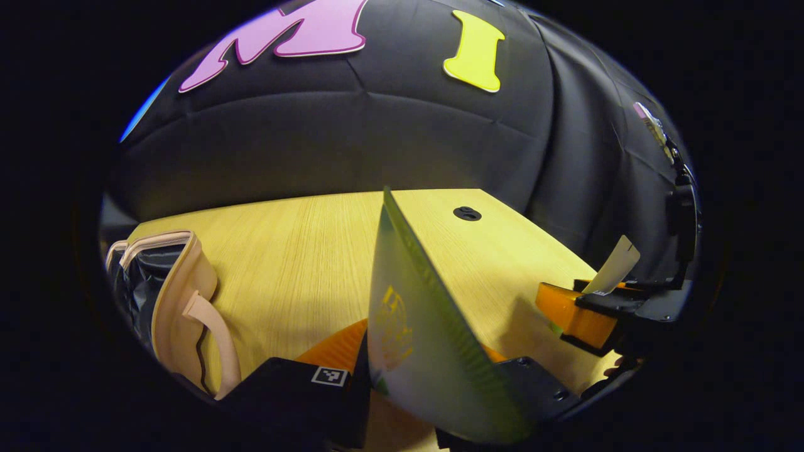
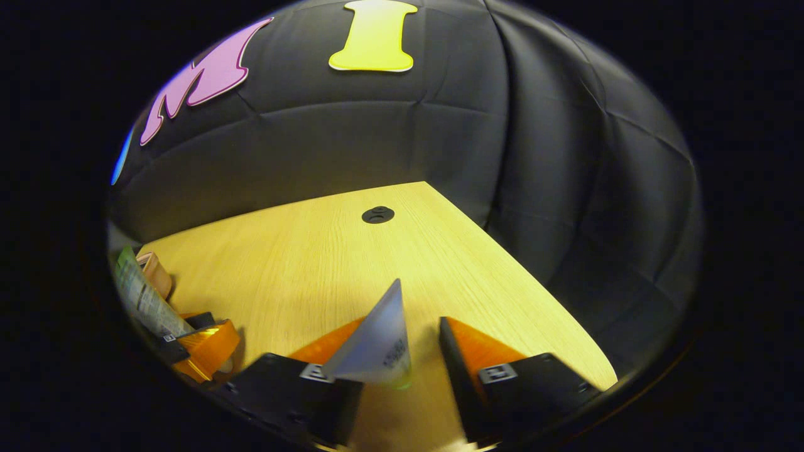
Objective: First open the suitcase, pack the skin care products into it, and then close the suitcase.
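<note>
A flat green tube point(image 1: 408, 333) stands upright between the fingers of my left gripper point(image 1: 427, 339), which is shut on it. The beige suitcase point(image 1: 182, 295) lies at the left of the left gripper view, its dark lining showing. A pale tube point(image 2: 377, 345) sticks up in my right gripper point(image 2: 403, 323). It leans on one finger, and a strip of table shows between it and the other. Farther right in the left gripper view, the right gripper point(image 1: 597, 301) carries the pale tube point(image 1: 615, 263). The right gripper view has the left gripper point(image 2: 195, 342) with the green tube point(image 2: 141, 298) at its left edge.
Everything is over a light wooden table point(image 1: 295, 251) with a round black cable hole point(image 1: 467, 213) near its far right corner. The black cloth wall closes the back and right sides. A corner of the suitcase point(image 2: 154, 273) peeks behind the green tube.
</note>
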The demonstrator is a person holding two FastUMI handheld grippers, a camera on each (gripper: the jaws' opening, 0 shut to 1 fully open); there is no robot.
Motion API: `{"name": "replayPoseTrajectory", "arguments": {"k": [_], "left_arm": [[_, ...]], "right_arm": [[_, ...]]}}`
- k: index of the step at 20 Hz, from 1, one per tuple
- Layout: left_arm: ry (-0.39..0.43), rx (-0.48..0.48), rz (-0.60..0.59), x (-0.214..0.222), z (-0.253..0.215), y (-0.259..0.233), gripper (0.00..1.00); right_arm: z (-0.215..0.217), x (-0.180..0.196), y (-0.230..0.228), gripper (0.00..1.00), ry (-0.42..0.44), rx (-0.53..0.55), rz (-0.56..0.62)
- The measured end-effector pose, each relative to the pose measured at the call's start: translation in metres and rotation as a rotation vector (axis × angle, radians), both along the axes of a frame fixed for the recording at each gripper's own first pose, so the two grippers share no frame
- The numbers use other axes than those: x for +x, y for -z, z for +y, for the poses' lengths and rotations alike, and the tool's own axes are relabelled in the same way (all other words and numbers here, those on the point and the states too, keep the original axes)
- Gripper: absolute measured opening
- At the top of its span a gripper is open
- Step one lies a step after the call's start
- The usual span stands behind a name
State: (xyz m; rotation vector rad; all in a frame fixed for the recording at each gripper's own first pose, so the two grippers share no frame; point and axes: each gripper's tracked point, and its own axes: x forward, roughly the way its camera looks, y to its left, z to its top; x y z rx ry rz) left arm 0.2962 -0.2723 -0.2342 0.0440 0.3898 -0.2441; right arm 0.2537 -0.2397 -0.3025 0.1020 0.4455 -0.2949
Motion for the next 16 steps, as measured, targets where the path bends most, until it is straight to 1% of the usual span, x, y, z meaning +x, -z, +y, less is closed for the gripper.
{"name": "replayPoseTrajectory", "arguments": {"k": [2,3,4,6,7,8,9,13,16], "left_arm": [[-0.011,-0.010,0.003,-0.002,0.006,0.001,0.48],[-0.015,-0.018,0.003,-0.004,0.010,0.001,0.48],[-0.020,-0.028,0.006,-0.006,0.012,0.000,0.48],[-0.033,-0.062,0.004,-0.012,0.019,-0.003,0.47],[-0.040,-0.077,-0.003,-0.016,0.023,-0.008,0.47],[-0.046,-0.086,-0.014,-0.021,0.028,-0.015,0.48],[-0.051,-0.094,-0.028,-0.028,0.035,-0.023,0.44],[-0.068,-0.116,-0.096,-0.065,0.068,-0.069,0.43],[-0.100,-0.138,-0.145,-0.106,0.112,-0.111,0.43]], "right_arm": [[0.004,0.000,-0.005,0.37,-0.022,-0.024,0.001],[0.010,0.001,-0.007,0.23,-0.046,-0.031,-0.007],[0.014,-0.004,-0.012,0.29,-0.067,-0.051,-0.010],[0.024,-0.017,-0.026,0.27,-0.115,-0.088,-0.019],[0.031,-0.025,-0.035,0.20,-0.135,-0.098,-0.028],[0.037,-0.033,-0.045,0.27,-0.152,-0.108,-0.040],[0.042,-0.042,-0.058,0.27,-0.163,-0.115,-0.060],[0.072,-0.082,-0.108,0.27,-0.206,-0.117,-0.113],[0.109,-0.111,-0.142,0.27,-0.256,-0.103,-0.139]]}}
